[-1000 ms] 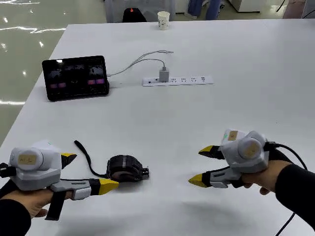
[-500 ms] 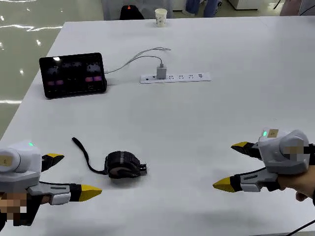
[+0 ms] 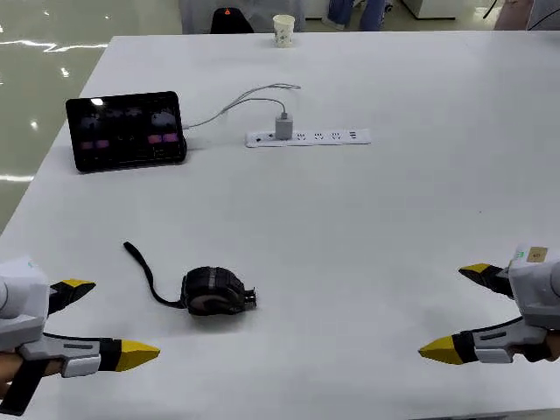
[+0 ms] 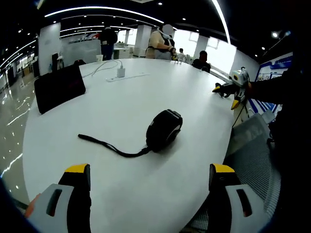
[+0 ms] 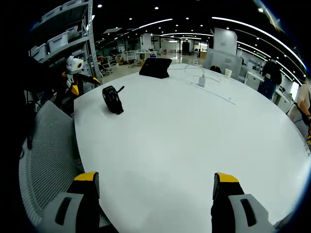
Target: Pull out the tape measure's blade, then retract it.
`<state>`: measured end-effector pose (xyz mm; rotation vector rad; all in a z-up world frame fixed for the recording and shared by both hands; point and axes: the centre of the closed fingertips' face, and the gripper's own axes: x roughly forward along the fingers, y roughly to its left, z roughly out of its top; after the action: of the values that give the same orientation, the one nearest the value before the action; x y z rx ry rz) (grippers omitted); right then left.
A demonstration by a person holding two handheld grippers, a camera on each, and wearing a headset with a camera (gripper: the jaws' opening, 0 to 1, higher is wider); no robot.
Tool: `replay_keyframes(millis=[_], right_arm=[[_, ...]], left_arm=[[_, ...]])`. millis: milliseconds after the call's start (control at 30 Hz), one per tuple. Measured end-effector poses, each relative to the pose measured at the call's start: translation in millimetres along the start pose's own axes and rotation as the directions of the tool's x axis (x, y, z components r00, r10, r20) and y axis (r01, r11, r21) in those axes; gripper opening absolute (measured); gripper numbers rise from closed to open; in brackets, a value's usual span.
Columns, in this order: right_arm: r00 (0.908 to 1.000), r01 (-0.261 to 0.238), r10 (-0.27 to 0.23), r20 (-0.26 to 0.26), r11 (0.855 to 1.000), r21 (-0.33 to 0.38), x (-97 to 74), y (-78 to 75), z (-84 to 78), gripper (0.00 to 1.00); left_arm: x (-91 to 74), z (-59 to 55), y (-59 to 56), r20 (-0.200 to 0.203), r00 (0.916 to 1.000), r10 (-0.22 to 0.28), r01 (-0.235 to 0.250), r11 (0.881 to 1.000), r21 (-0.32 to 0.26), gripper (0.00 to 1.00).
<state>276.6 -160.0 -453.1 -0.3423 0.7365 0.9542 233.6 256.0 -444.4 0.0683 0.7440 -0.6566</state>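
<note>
At the left edge of the head view, the left gripper (image 3: 112,319) sits low over the white table (image 3: 376,219), held in a hand. Its two yellow tips are wide apart and hold nothing. Far behind it, a dark tablet (image 3: 125,129) stands near the table's left side with its screen lit. Just to the right of the left gripper, a thin black strap (image 3: 143,269) lies curled on the table. The strap joins the tape measure (image 3: 214,291), a small round black case that rests on the table in front of the left gripper, near it but not touching. The blade looks pulled in, though the little end at the case's right side is too small to see well. In the left gripper view, the case lies ahead between the two tips, with the strap trailing to the left. Farther back, near the middle, a white power strip (image 3: 308,136) has a plug (image 3: 284,129) in it, and a paper cup (image 3: 283,29) stands by the far edge. At the right, well apart from the tape measure, the right gripper (image 3: 453,311) is spread wide too and holds nothing.
</note>
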Motion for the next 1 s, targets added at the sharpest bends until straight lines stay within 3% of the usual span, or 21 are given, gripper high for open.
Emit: replay_keyframes(millis=[133, 500, 1000], right_arm=[[0.9999, 0.009, -0.009, -0.011, 1.000, 0.005, -7.6, -4.3, -8.2, 0.99], [0.9993, 0.026, -0.026, -0.029, 1.000, 0.011, -21.3, -12.4, -23.2, 0.99], [0.9996, 0.020, -0.020, -0.022, 1.000, 0.004, -23.0, -10.3, -21.0, 0.99]], left_arm=[[-5.5, -2.4, 4.6, 0.000, 1.0000, 0.007, -0.007, 1.000, -0.023, 0.99], [-17.8, -7.1, 18.1, -0.003, 0.9987, 0.051, -0.051, 0.998, -0.021, 0.99], [-22.9, -8.8, 17.2, -0.007, 0.9985, 0.054, -0.055, 0.998, -0.017, 0.99]])
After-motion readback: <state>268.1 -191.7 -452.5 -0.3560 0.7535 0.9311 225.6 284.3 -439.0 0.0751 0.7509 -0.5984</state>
